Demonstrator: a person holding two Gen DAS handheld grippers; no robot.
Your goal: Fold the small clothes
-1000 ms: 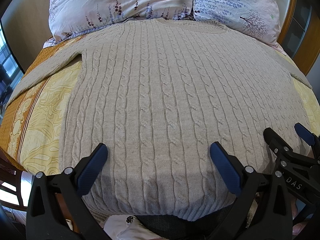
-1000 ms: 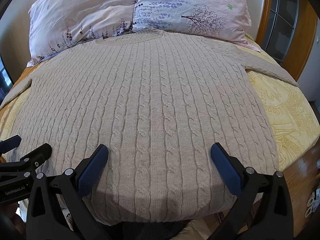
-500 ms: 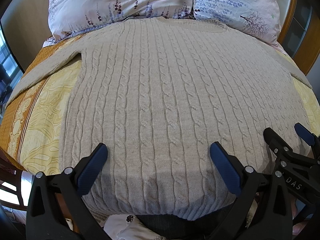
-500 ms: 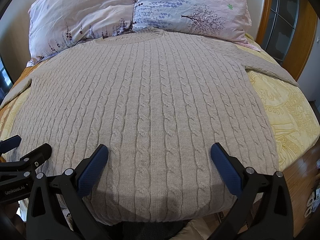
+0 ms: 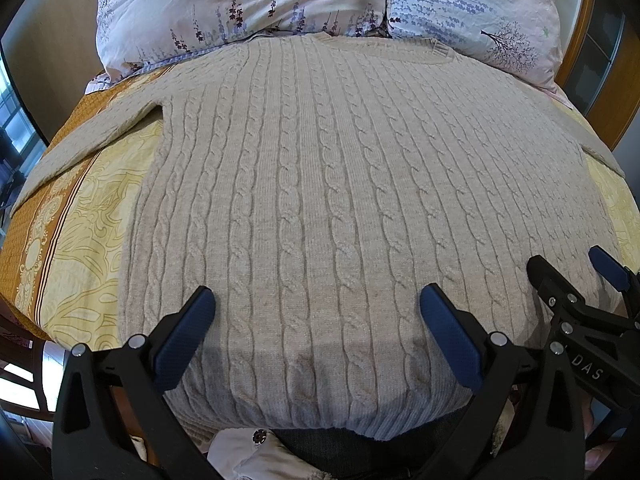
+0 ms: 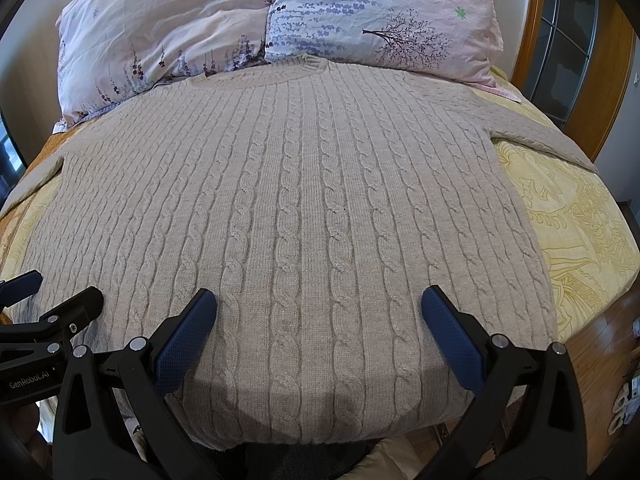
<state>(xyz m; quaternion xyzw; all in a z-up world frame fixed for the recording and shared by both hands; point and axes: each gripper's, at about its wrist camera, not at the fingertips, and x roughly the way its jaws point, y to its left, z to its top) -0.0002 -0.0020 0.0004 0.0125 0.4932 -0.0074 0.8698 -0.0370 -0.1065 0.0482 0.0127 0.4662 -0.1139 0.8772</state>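
almost nothing has changed over the last second: the sweater [image 5: 328,200] still lies flat on the bed [image 5: 80,240], collar toward the pillows [image 6: 280,20]. left gripper [image 5: 316,320] and right gripper [image 6: 320,316] keep hovering over its hem, jaws apart, so folding hasn't begun.

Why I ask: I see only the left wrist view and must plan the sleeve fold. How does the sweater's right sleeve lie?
Observer: The right sleeve lies flat, spread sideways from the sweater to the bed's edge. Its cuff is not visible.
Operator: Is there room beside the body on that side?
Observer: Yes. A wide strip of yellow bedspread lies bare there, with wooden floor past it.
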